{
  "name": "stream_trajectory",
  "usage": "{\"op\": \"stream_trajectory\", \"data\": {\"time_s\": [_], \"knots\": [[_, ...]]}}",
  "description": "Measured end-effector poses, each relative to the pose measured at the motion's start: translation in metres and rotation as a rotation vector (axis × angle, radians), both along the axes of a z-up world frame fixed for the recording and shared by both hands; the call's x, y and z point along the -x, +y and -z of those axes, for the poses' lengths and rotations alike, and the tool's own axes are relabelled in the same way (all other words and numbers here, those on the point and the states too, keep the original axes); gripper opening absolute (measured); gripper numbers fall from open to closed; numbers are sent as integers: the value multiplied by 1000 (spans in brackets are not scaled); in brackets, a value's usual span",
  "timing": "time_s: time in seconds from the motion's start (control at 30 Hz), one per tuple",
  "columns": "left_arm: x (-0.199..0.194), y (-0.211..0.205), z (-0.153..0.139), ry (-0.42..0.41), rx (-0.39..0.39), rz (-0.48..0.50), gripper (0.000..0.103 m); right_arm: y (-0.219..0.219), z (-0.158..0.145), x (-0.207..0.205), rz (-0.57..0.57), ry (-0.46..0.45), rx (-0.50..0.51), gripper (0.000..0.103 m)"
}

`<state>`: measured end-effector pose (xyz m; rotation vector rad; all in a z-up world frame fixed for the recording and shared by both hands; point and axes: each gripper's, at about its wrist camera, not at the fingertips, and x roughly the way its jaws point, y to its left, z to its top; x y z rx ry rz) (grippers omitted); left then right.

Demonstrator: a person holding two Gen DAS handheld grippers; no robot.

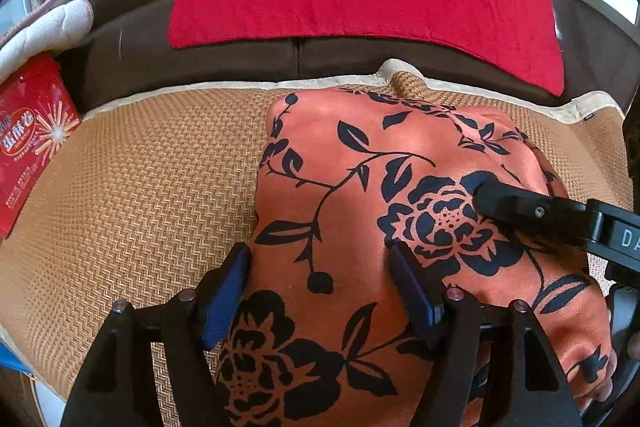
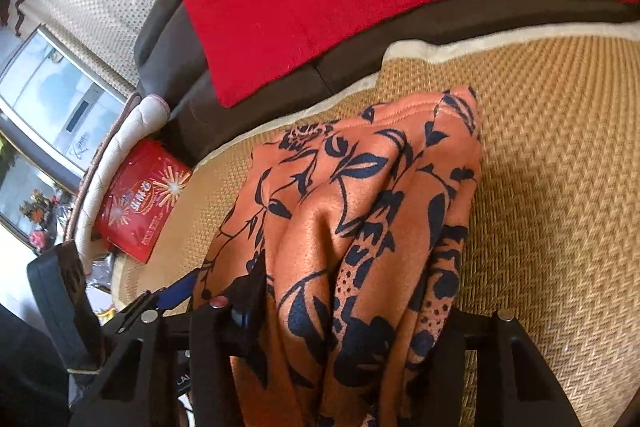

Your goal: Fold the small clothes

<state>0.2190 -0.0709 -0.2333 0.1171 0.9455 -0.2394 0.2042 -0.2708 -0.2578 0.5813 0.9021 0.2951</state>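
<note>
**Soft floral garment bunched on the mat: hold it by the hems**

Your orange floral garment (image 1: 360,211) lies heaped on the woven mat (image 1: 140,187) over the sofa seat. It looks light, limp and a little slick, so it should sag and slide; take it at a stitched edge (image 2: 404,117), not mid-panel. The red packet (image 1: 32,139) beside it looks sealed; its contents are hidden. Your left hand-held gripper (image 1: 320,291) stands open astride the cloth. Your right hand-held gripper (image 2: 352,311) has folds bunched between its jaws; whether they pinch, you cannot tell.
</note>
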Motion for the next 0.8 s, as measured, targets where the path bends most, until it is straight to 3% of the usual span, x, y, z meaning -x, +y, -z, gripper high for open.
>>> {"op": "stream_trajectory", "data": {"time_s": [0.13,0.43,0.53,0.63,0.7,0.73,0.77,0.8], "knots": [[-2,-3,1,-14,-15,-13,71,3,-1,-4,9,-19,43,55],[-4,-11,5,-28,-42,-5,71,-3,1,-9,11,28,27,61],[1,-6,-3,-35,-57,-6,72,-12,-19,8,43,-1,34,61],[9,8,-22,-103,-75,-41,73,-14,-52,38,74,-97,125,61],[19,24,-33,-161,-78,-95,73,-6,-74,58,56,-177,172,56],[23,34,-36,-177,-76,-128,73,-2,-80,64,46,-194,178,44],[25,41,-34,-173,-72,-149,73,4,-84,71,30,-203,184,38],[24,44,-29,-148,-76,-148,73,13,-83,77,0,-202,187,38]]}}
